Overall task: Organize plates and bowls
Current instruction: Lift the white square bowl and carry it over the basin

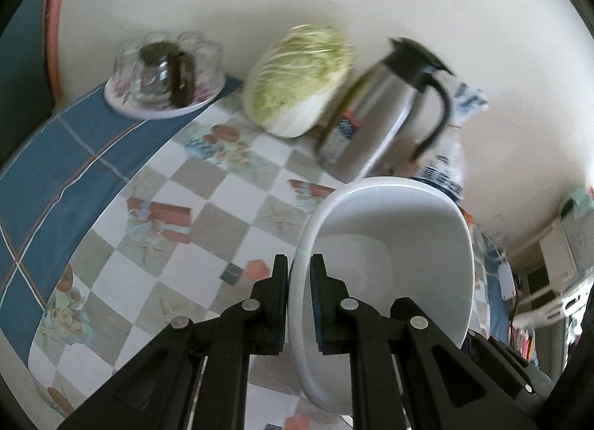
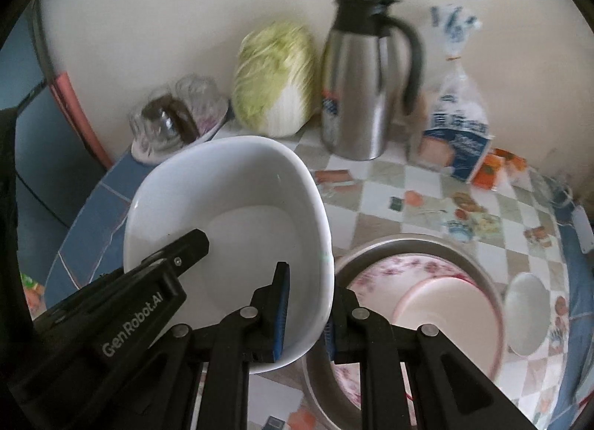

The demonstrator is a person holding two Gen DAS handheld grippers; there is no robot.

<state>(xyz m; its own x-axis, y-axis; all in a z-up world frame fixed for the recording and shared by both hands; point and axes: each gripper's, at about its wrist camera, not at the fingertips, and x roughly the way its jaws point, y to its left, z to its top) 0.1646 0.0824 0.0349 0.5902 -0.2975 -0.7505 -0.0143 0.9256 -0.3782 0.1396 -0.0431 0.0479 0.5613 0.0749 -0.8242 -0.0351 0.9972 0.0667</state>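
- Closest in, your left gripper [image 1: 299, 274] has its jaws clamped on the left rim of the white bowl [image 1: 393, 244], one pad outside the wall and one inside.
- Your right gripper [image 2: 310, 296] is doing the same on the opposite rim of that bowl, jaws pinched on the wall, blue pad showing inside. So the bowl hangs between both grippers, tilted a bit, up off the tabletop [image 1: 208, 207] as far as I can tell.
- In the right wrist view you can see the left gripper's black arm reaching over the bowl's far-left edge.
- Just right of the bowl, lower down, there's a metal basin [image 2: 427, 244] with a floral plate [image 2: 408, 266] in it and a pink-rimmed dish [image 2: 445, 311] lying on top of that.
- Further right of the basin, a small white bowl [image 2: 527, 315] sits on the checkered cloth.
- Going back toward the wall: a steel thermos jug [image 2: 356, 85] with a black lid and handle, standing upright.
- Beside it on the left, a napa cabbage [image 2: 274, 81], touching or nearly touching the jug; can't tell which.
- Right of the jug, a tied plastic bag [image 2: 456, 114] with blue print.
- Far left corner, a flowered plate [image 1: 159, 99] carrying upside-down glasses [image 1: 163, 59]. Pretty blurry, so no more detail there.
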